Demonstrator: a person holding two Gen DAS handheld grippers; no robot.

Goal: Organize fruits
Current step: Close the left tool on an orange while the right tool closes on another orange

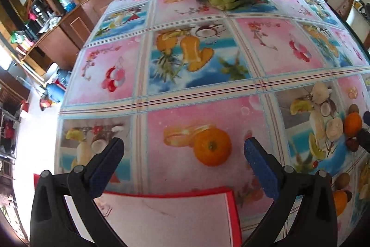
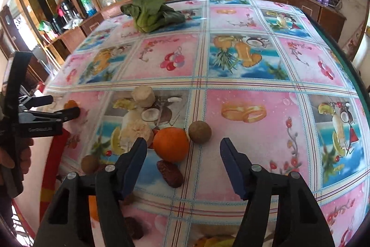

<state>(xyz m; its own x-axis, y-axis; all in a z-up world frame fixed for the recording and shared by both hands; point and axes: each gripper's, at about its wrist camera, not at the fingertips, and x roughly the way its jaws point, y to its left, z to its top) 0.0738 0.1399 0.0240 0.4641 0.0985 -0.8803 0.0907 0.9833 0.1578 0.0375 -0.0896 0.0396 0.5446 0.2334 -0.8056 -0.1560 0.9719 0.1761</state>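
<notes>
The left gripper (image 1: 183, 154) stands wide and empty over a round orange citrus fruit (image 1: 212, 146) lying just right of centre between its jaws, beyond the near red-edged white board (image 1: 166, 217). The right gripper (image 2: 183, 162), half-open and empty, faces another orange (image 2: 171, 144), slightly left of centre, with 1 brown round fruit (image 2: 199, 132) beside it.

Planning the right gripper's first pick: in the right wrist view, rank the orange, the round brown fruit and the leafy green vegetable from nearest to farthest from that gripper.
1. orange, just ahead of the right gripper, by its left finger.
2. round brown fruit, just behind the orange, to its right.
3. leafy green vegetable, at the table's far edge.
</notes>
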